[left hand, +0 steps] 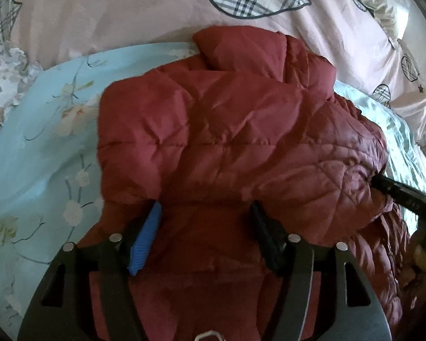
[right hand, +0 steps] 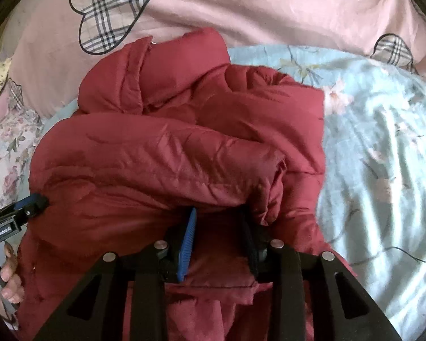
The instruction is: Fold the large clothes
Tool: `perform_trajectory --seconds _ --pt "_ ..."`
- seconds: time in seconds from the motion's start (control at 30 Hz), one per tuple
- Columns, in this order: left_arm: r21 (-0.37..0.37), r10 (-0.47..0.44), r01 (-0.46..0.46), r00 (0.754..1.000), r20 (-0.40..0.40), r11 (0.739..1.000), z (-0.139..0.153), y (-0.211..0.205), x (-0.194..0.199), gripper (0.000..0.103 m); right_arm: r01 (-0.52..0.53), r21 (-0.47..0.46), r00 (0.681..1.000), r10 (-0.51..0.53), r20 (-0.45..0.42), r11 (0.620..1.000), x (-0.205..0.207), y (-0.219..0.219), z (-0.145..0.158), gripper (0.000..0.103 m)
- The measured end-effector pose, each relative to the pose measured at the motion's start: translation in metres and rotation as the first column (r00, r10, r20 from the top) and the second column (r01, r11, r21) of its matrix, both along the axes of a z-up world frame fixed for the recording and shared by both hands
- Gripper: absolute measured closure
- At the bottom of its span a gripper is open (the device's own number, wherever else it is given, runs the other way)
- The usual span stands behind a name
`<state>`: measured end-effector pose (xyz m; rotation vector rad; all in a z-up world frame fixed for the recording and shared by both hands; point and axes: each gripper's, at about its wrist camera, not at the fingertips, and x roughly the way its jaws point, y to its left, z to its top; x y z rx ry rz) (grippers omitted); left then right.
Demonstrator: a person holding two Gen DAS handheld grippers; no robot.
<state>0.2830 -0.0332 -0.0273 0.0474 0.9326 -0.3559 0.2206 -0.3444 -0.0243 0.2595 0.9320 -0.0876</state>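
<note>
A dark red quilted puffer jacket (left hand: pixel 227 130) lies bunched and folded over on the bed, and the right wrist view shows it too (right hand: pixel 156 153). My left gripper (left hand: pixel 204 207) straddles the jacket's near edge. Its blue pad (left hand: pixel 144 236) and black pad stand wide apart, fabric lies loosely between them, and the tips are tucked under a fold. My right gripper (right hand: pixel 219 211) stands narrower on the jacket's other side, with a flat layer of fabric between its pads and the tips hidden under the fold. Each gripper shows at the edge of the other's view: the right one (left hand: pixel 397 193) and the left one (right hand: pixel 28 204).
The jacket rests on a light blue floral sheet (left hand: pixel 42 142) (right hand: pixel 383 156). A pink duvet with plaid hearts (left hand: pixel 99 8) (right hand: pixel 241 8) is heaped behind it. A floral pillow (right hand: pixel 11 147) lies at the left. A person's hand (right hand: pixel 8 278) holds the left gripper's handle.
</note>
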Motion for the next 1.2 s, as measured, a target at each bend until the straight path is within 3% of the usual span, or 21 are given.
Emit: perform_trajectory --seconds 0.13,0.57,0.77,0.9,1.2 --pt "-0.026 0.032 -0.032 0.999 0.003 0.999 0.008 0.014 -0.012 0.036 -0.001 -0.003 1.000 0.001 0.023 1.000 -0.014 0.003 0.016 0.058" --pt "-0.078 0.059 -0.061 0.998 -0.026 0.995 0.009 0.057 -0.068 0.036 -0.021 0.038 1.000 0.020 0.021 0.999 -0.078 0.010 0.038 0.050" --pt "-0.065 0.080 -0.083 0.995 -0.052 0.994 0.006 0.073 -0.093 0.035 -0.026 0.081 1.000 0.025 0.003 0.996 -0.110 0.010 0.038 0.036" --pt "-0.105 0.101 -0.110 0.991 -0.086 0.988 0.000 0.085 -0.108 0.033 -0.021 0.091 1.000 0.020 0.008 0.996 -0.134 0.011 0.041 0.036" --pt "-0.103 0.118 -0.128 0.988 -0.095 0.986 0.000 0.106 -0.146 0.033 0.003 0.115 1.000 -0.004 0.007 0.993 -0.182 0.003 0.045 0.032"
